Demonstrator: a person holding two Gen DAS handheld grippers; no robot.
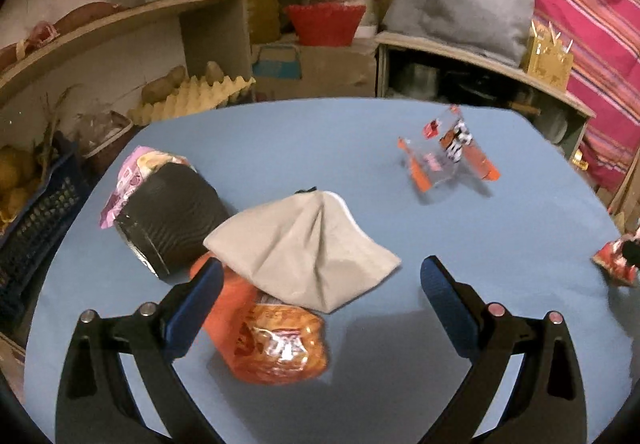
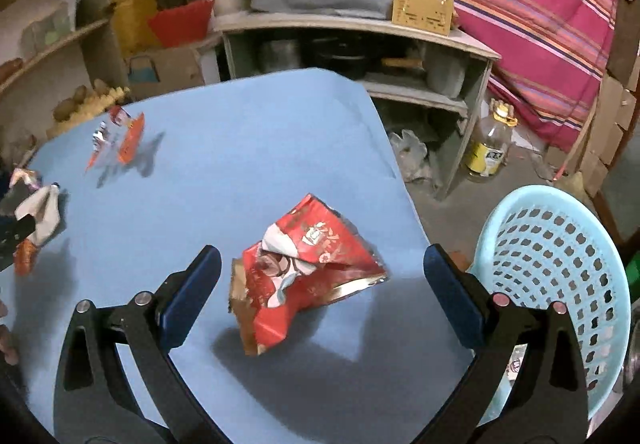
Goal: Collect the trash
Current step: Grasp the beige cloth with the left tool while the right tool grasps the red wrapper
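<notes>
The pick-up step is judged to be in hand. The right claw is held wide open, empty, around a crumpled red foil snack bag lying near the right edge of the blue worktop. Closing on the bag is called for next, then a carry to the pale blue perforated plastic basket just off that edge. The left claw is spread open, empty, over an orange snack packet under a grey cloth.
</notes>
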